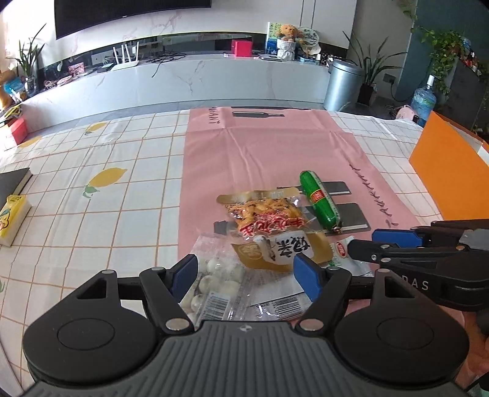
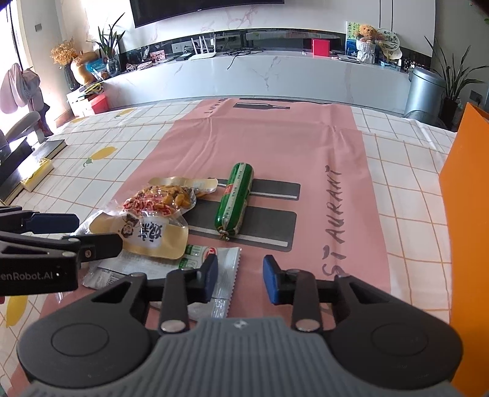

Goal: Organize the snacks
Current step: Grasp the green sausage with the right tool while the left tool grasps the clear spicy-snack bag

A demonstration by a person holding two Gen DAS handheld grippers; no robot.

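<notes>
Snack packets lie heaped on a pink plastic sheet [image 1: 275, 152] spread over a white checked tablecloth printed with yellow lemons [image 1: 91, 171]. Nearest the cameras is a clear bag of small white round sweets [image 1: 214, 281], seen plainly only from the left wrist view; from the right wrist view it is mostly hidden behind the other tool. On it rests a pale yellow pouch with a white label of black characters [image 1: 284, 250], and beyond that a clear packet of orange-yellow strips with red print [image 1: 266, 213]. A green sausage-shaped tube with a red label [image 2: 233, 198] lies just right of the pile, across dark grey bars printed on the sheet.

The right wrist view alone shows a silver foil sachet with a serrated edge [image 2: 227, 274], lying at the pile's near right corner.

The left gripper [image 1: 244, 271] hangs with its blue-padded jaws spread wide, either side of the sweets bag and yellow pouch, pressing on neither. The right gripper [image 2: 240, 274] also has its jaws apart, narrower; the left pad sits over the foil sachet's edge, the right pad over bare pink sheet, gripping nothing.

An orange upright box [image 1: 449, 171] stands at the table's right edge. A black book [image 1: 13, 183] and a yellow tissue pack [image 1: 12, 220] lie far left. Beyond the table runs a long white marble-look cabinet [image 2: 275, 76] under a dark television [image 2: 207, 9], with a grey metal bin [image 2: 423, 91] and potted plants [image 1: 373, 70] to the right.
</notes>
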